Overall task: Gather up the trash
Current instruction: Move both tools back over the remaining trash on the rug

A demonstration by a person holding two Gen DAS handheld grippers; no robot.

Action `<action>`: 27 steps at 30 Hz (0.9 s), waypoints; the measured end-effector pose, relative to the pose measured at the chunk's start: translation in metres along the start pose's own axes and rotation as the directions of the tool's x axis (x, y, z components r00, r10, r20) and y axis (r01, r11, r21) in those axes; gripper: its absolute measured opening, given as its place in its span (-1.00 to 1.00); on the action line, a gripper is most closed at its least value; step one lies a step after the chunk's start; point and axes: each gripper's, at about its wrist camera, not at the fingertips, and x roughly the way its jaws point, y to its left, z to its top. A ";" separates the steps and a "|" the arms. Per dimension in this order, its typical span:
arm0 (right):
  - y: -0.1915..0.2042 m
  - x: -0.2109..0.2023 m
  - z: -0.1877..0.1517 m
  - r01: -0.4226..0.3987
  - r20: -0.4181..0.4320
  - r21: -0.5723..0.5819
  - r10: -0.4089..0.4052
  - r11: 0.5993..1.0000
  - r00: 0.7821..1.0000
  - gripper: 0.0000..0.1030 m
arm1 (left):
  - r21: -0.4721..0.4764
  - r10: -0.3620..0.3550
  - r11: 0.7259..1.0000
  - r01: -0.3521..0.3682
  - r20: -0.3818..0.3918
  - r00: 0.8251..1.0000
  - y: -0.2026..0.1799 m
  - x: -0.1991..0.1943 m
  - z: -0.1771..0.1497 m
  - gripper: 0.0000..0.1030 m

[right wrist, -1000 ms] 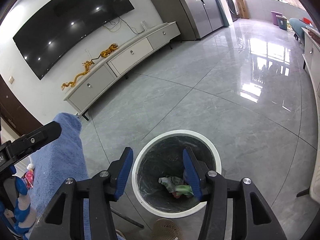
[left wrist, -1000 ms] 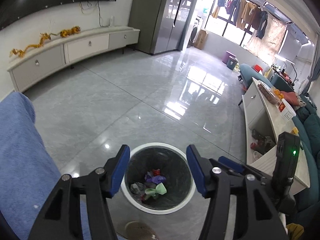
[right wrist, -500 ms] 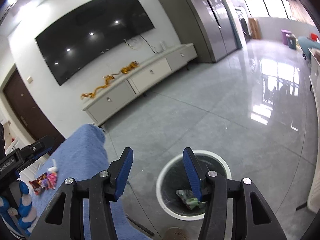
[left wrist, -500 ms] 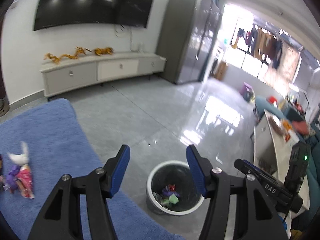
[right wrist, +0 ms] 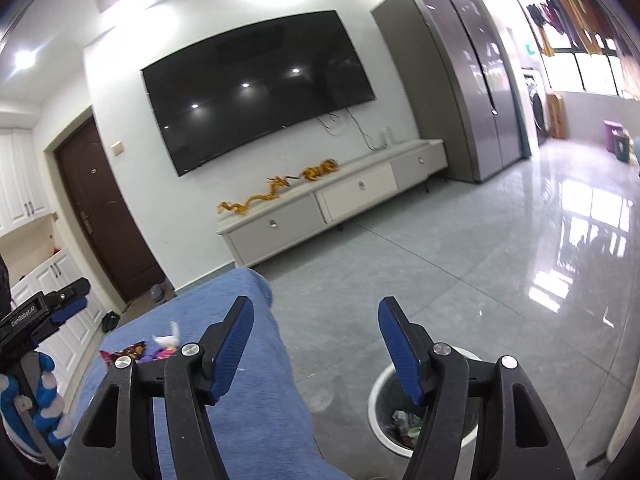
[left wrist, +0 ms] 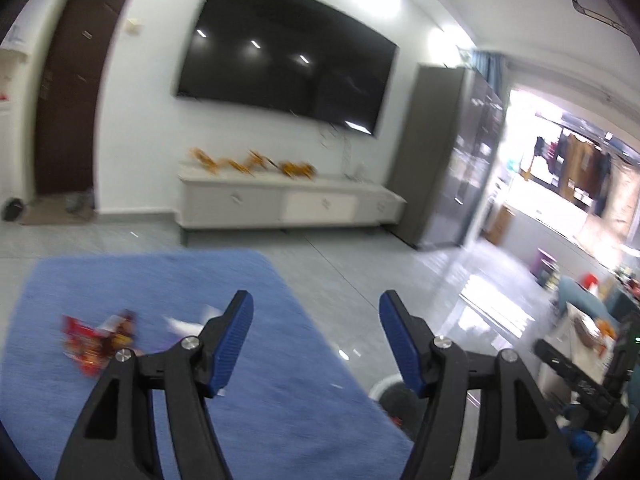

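Note:
Snack wrappers lie on a blue cloth-covered surface (left wrist: 256,392): a red wrapper (left wrist: 94,342) and a white scrap (left wrist: 188,322) in the blurred left wrist view. The right wrist view shows the same wrappers (right wrist: 138,352) far left. My left gripper (left wrist: 316,308) hangs above the cloth, jaws opening, nothing between them. My right gripper (right wrist: 316,310) is also opening and holds nothing. The white-rimmed trash bin (right wrist: 390,400) stands on the floor, low right, with crumpled trash inside. Its rim (left wrist: 386,384) peeks out behind the left gripper's right finger.
A long white TV cabinet (right wrist: 332,208) with gold ornaments runs along the far wall under a big dark screen (right wrist: 260,104). A grey fridge (right wrist: 468,96) stands at its right. Glossy grey floor tiles (right wrist: 500,264) spread beyond the bin. A brown door (right wrist: 104,216) is at left.
Both grippers rose away from the bin and swung left toward the blue cloth. The wrappers came into view. Both pairs of jaws stand wider than before.

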 end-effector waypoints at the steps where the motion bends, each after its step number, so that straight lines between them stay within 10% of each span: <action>1: 0.003 -0.001 0.000 -0.005 0.003 -0.006 0.005 1.000 1.000 0.23 | -0.007 0.026 1.000 -0.026 0.021 0.999 0.010 -0.009 0.002 0.24; 13: 0.066 -0.007 0.011 -0.071 0.028 -0.114 0.074 0.991 0.997 0.23 | -0.091 0.255 0.964 -0.249 0.062 0.965 0.120 -0.076 0.002 0.24; 27: 0.101 0.042 0.000 -0.126 -0.072 -0.184 0.115 0.975 0.991 0.23 | -0.106 0.251 0.960 -0.258 -0.073 0.965 0.160 -0.025 -0.035 0.23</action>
